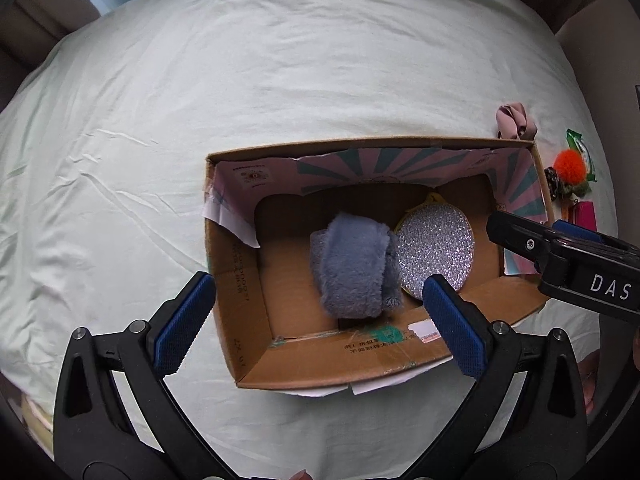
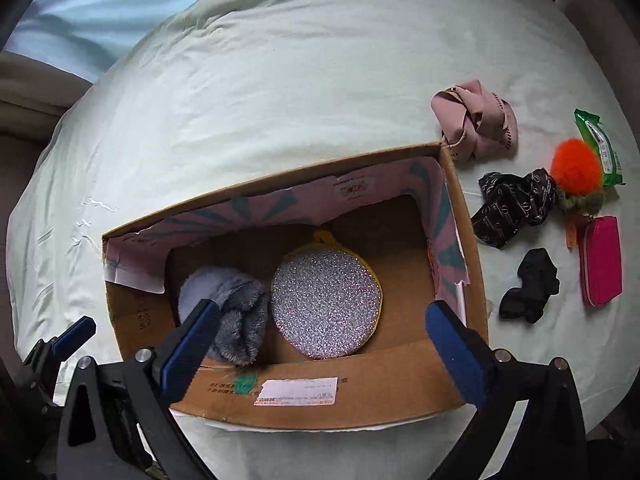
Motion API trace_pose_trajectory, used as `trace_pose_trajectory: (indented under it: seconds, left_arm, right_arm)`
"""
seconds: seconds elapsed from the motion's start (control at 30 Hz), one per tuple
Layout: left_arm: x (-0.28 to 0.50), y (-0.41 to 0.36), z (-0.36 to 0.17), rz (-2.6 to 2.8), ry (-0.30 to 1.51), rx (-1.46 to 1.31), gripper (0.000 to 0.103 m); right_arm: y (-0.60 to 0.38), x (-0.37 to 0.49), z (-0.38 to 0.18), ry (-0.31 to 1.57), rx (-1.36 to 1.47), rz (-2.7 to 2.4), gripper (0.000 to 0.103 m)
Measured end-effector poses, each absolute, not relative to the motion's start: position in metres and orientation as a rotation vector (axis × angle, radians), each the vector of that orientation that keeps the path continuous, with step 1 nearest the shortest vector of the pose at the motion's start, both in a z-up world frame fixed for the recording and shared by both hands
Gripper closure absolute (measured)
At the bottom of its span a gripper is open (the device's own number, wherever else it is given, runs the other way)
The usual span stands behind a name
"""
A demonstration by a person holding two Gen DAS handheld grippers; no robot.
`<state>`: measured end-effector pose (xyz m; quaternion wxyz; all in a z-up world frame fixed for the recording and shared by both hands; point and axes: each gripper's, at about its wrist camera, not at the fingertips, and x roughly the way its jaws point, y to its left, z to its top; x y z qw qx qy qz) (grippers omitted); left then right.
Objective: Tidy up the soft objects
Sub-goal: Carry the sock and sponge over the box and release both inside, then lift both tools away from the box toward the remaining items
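While your left claw (image 1: 320, 320) hangs over the box (image 1: 248, 312) in the left wrist view, its jaws stand wide with nothing between them. Below, at centre frame, the grey plush (image 1: 352, 268) lies on the box floor, touching the glitter pouch (image 1: 436, 252) to its right; packed side by side like that, they leave the left of the floor bare, likely for more. Your right claw (image 1: 560, 248) pokes in from the right edge.

From the right wrist view, that right claw (image 2: 320, 340) is also spread wide and empty, above the box's (image 2: 320, 408) near wall. Plush (image 2: 236, 312) and pouch (image 2: 326, 304) sit lower centre. Right of the box on the bed (image 2: 240, 100) wait the pink cloth (image 2: 476, 124), patterned scarf (image 2: 512, 208), black cloth (image 2: 528, 284), orange pompom (image 2: 576, 168), wipes (image 2: 600, 148) and pink case (image 2: 600, 260), probably next in line.
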<state>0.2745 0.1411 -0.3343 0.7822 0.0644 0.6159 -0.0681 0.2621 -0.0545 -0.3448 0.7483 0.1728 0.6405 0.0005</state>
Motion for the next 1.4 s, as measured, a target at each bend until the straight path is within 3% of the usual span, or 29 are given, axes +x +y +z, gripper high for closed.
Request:
trace_pose_trajectory:
  seconds: [0.8,1.4]
  left_arm:
    - [0.141,0.173,-0.138,-0.078,0.892,0.102,0.0]
    - [0.066,0.141,-0.11,-0.109,0.771,0.058,0.0]
  right_arm:
    - [-0.039,0.13,-0.151,0.96,0.09,0.043,0.001]
    - [-0.112,0.025,-0.104,0.756,0.069,-0.101,0.001]
